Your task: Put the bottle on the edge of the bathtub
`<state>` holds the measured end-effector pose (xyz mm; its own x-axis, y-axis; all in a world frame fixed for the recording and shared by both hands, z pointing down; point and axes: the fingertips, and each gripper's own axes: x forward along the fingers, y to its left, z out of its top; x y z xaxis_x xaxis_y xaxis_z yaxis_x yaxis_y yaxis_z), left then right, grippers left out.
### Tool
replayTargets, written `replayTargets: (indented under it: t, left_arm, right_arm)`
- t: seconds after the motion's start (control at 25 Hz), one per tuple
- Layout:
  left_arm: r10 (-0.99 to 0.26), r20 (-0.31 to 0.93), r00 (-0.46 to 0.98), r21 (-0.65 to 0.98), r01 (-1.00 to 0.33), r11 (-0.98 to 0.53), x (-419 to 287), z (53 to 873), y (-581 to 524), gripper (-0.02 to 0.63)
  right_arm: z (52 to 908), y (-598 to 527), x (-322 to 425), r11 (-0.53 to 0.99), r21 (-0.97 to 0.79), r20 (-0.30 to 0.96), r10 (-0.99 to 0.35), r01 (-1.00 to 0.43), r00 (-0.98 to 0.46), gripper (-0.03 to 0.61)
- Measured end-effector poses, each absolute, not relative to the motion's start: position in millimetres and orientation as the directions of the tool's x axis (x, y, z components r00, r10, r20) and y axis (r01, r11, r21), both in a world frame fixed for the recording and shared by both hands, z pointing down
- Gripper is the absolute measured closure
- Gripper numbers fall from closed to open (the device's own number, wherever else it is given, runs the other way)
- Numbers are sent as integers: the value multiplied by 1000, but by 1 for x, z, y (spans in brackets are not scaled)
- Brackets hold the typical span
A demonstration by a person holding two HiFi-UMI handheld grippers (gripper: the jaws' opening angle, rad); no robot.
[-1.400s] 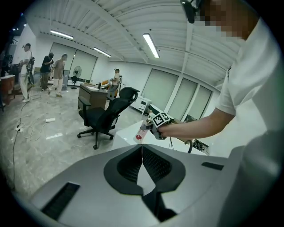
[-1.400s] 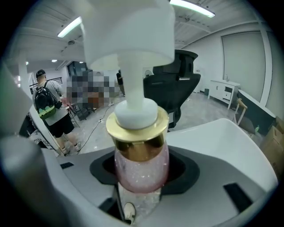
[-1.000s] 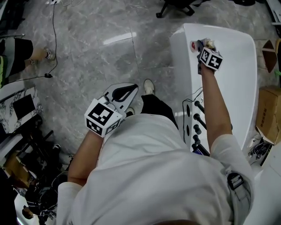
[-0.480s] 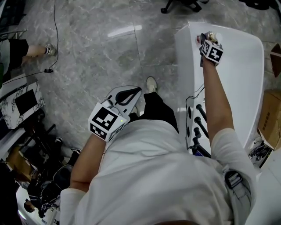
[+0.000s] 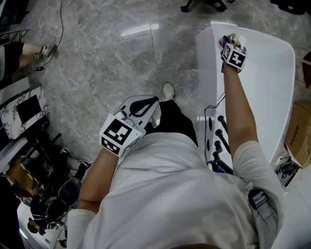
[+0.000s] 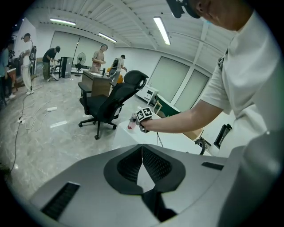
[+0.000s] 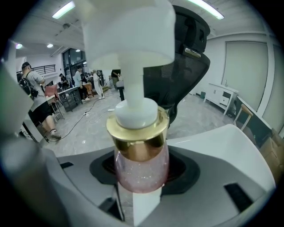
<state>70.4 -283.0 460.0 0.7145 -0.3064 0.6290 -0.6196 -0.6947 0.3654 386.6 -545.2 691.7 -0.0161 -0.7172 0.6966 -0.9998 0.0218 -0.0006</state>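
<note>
A pump bottle with a pink glitter body, gold collar and white pump head stands upright between my right gripper's jaws. My right gripper is shut on the bottle over the far left corner of the white bathtub. Whether the bottle's base touches the rim is hidden. My left gripper hangs by the person's waist above the floor, shut with nothing in it. In the left gripper view, the left gripper looks across at the bottle and the bathtub.
Black tap handles line the tub's near rim. Cardboard boxes stand right of the tub. An office chair base is beyond it. The person's shoe is on the marble floor; another person's legs and cluttered gear lie at left.
My right gripper has shifted slightly toward the tub's far corner and lower, still holding the bottle. The left gripper has barely moved.
</note>
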Motion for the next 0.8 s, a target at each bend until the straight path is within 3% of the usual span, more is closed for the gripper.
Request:
replayTargets:
  t: [0.4, 0.8]
  left_arm:
    - [-313, 619, 720, 369, -619, -693, 68, 452, -281, 595]
    - [-324, 612, 722, 356, -616, -702, 61, 448, -271, 595]
  right_arm:
    - [686, -551, 381, 15, 15, 693, -721, -1000, 0, 339]
    - [683, -537, 381, 9, -21, 693, -721, -1000, -21, 287]
